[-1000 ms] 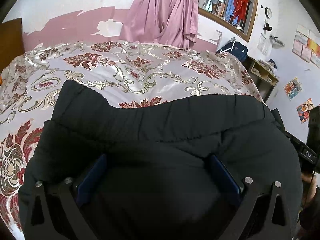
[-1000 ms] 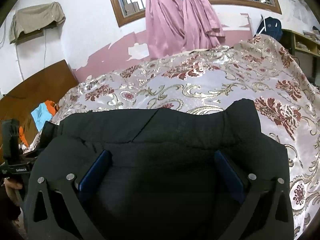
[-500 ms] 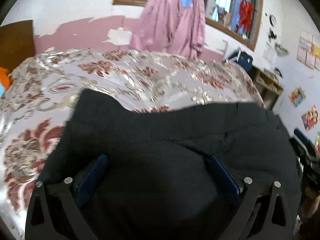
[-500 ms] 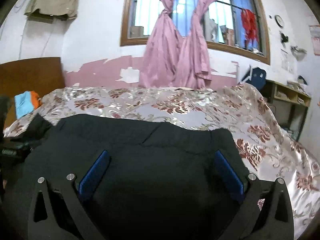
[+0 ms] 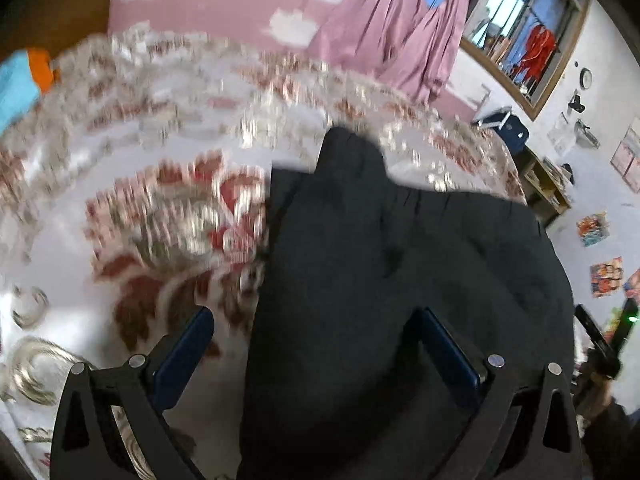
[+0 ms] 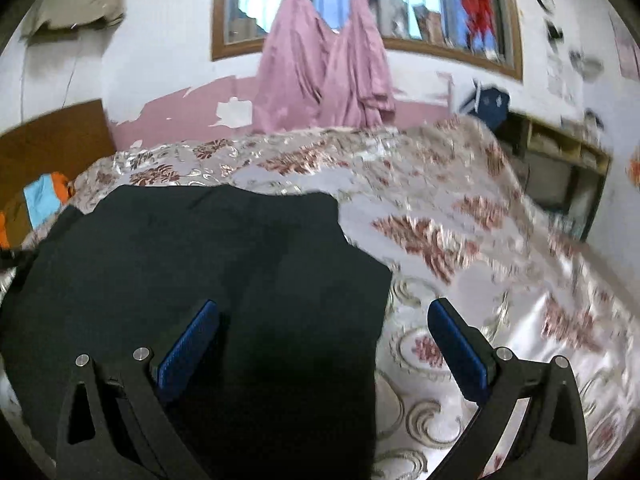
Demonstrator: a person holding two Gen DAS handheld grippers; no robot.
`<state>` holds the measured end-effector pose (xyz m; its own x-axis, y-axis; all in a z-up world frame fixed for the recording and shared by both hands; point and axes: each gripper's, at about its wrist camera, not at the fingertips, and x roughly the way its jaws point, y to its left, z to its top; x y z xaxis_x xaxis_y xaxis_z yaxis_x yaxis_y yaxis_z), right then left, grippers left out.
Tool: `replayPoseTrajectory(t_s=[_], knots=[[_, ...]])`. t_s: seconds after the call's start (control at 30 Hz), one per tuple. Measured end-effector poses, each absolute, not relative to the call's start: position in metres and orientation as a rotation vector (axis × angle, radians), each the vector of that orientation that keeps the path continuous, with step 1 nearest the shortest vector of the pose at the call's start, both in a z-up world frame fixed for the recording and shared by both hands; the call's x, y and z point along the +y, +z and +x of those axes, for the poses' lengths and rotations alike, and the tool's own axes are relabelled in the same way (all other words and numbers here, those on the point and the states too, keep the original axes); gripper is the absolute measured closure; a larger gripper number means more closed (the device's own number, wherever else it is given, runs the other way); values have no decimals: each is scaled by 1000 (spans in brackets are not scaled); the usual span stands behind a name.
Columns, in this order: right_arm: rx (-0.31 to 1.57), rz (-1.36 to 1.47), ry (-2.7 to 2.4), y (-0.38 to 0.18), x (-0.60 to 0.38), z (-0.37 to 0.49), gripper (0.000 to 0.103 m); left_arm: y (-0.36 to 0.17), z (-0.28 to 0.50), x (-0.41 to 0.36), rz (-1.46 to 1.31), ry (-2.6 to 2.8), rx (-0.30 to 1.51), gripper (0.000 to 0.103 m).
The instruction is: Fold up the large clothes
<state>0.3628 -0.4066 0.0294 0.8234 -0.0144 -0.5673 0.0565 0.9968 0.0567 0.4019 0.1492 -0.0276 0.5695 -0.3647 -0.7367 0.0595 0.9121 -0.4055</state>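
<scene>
Left tongs: jaws wide apart, gripping nothing, straddling the left edge of the dark garment, likely placed to take that edge for a fold. Right tongs: likewise spread and empty, over the garment's right edge. Garment: lying on the bed. Beyond: pink curtain, window.
</scene>
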Motion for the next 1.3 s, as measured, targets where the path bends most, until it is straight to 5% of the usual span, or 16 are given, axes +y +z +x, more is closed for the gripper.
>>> replayPoseTrajectory(t_s=[0.23,0.5,1.3], knots=[[745,391,63,-18,-443,384,1,-50,415,159,-555,-404,1015,0],[808,551,287,-52,-445,403,1,-58,427,139,-484,-534,1088,0],[819,506,264,-53,-412,392,1,-68,432,113,-422,-527,1115,0]])
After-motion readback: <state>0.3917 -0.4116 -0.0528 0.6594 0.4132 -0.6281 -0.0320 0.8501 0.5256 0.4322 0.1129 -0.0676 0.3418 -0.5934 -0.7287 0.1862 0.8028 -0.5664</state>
